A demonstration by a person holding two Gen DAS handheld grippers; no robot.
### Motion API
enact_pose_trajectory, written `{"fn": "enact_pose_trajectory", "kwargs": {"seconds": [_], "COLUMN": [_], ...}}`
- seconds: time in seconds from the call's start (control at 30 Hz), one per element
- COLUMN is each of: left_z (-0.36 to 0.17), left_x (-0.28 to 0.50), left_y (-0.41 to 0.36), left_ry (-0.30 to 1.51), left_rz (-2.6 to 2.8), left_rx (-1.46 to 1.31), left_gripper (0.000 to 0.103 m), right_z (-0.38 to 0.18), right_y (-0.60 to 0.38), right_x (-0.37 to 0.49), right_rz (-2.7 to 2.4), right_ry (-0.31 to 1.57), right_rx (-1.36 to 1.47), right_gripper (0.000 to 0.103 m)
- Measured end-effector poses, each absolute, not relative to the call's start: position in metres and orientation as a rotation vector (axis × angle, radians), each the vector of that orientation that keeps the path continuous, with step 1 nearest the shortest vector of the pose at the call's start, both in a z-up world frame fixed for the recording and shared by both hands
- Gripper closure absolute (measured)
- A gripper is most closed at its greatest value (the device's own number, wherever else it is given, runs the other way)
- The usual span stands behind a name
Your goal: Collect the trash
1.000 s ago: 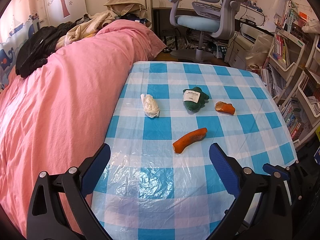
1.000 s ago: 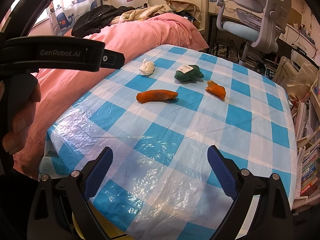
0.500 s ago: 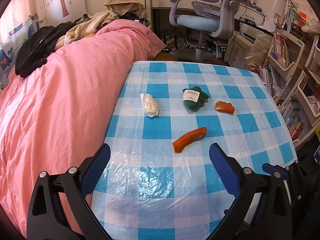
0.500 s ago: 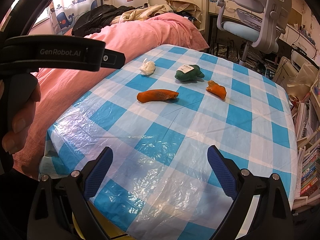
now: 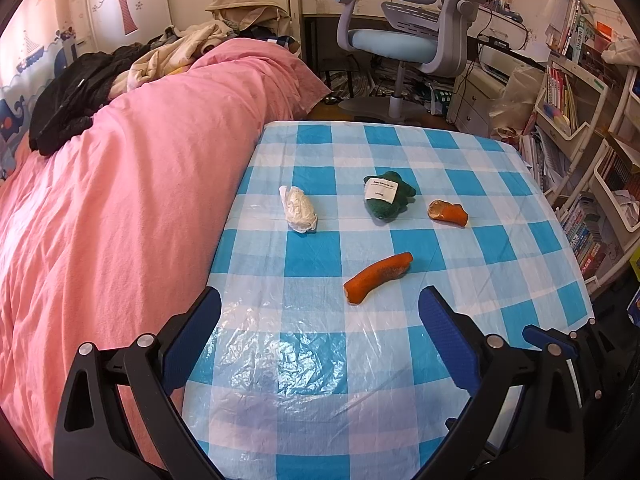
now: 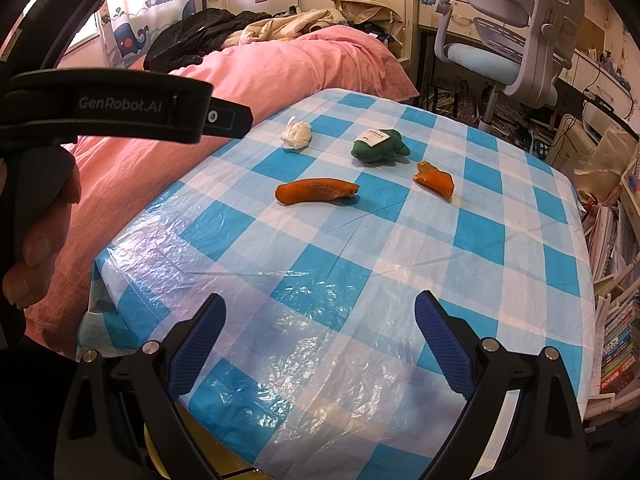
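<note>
Four trash bits on checkered counter (image 5: 500, 280): white wad (image 5: 298, 209), green lump (image 5: 389, 199), two orange peels (image 5: 377, 272). Both grippers (image 5: 320, 334) (image 6: 320, 340) empty, jaws wide.

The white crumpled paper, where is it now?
The white crumpled paper lies on the checked tablecloth near the bed-side edge, left of the green item.

Between the left gripper's (image 5: 320, 332) spread fingers (image 5: 191, 338), a carrot piece (image 5: 377, 277), white wad (image 5: 298, 209), green plush (image 5: 388, 199) and orange scrap (image 5: 447, 212) lay on the checkered bench (image 5: 500, 240).
</note>
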State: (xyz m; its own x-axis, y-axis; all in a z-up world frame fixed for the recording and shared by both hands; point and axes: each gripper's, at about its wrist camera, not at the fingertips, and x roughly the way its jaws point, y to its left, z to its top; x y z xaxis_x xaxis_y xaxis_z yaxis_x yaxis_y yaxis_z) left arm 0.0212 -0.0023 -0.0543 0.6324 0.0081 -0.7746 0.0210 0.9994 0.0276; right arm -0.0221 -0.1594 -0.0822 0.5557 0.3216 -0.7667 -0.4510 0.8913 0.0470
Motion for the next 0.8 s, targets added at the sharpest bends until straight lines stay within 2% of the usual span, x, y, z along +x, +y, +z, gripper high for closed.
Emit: {"fn": "enact_pose_trajectory", "kwargs": {"seconds": [0.8], "left_z": [-0.0554], "left_x": [0.0182], "left_y": [-0.0037], "left_ry": [0.886], "left_rz": [-0.014], "left_rx": [0.040], "left_gripper": [0.008], "right_z": [-0.0825], "right_y": [-0.1577], "right_x": [-0.0234], "right_rz": [0.459], "right_ry": [0.869], "right_rx": [-0.170], "right_gripper": [0.012]}}
